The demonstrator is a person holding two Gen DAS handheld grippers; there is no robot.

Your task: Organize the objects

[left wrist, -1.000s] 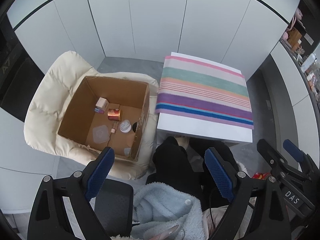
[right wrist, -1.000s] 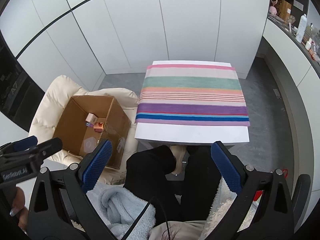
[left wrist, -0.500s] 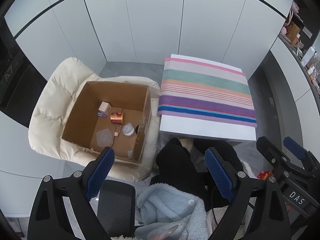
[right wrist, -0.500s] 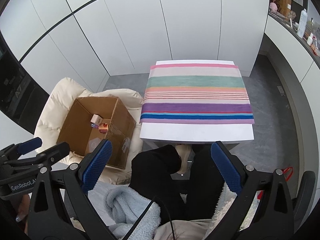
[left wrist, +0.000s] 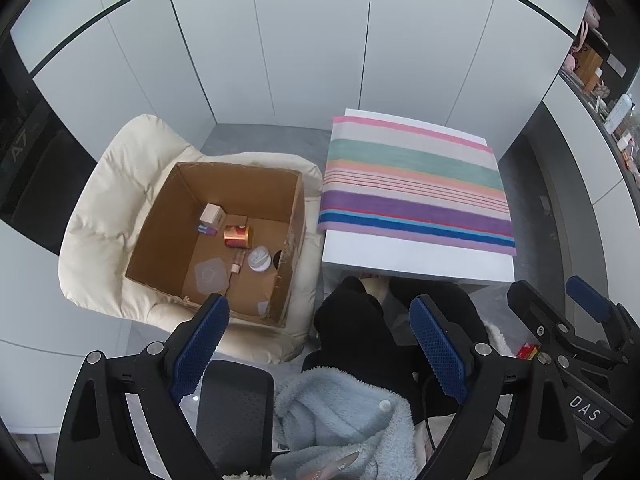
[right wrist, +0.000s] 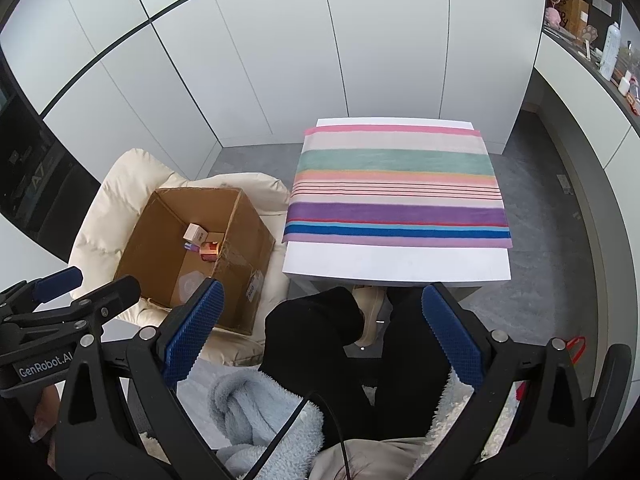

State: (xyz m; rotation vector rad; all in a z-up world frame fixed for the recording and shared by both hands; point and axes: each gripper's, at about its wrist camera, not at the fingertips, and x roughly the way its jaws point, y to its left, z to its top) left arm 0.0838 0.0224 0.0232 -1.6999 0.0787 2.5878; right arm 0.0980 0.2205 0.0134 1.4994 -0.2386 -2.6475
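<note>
Cardboard box (left wrist: 224,236) sits on the cream chair (left wrist: 104,216) beside the table (left wrist: 416,258), with a copper tin (left wrist: 237,237), carton (left wrist: 211,215) and jar (left wrist: 259,259) loose on its bottom. Left gripper (left wrist: 320,344) and right gripper (right wrist: 322,334) both hang over the lap, jaws apart, empty. Reaching deep could snag the wall and tip the box off the soft cushion.
</note>
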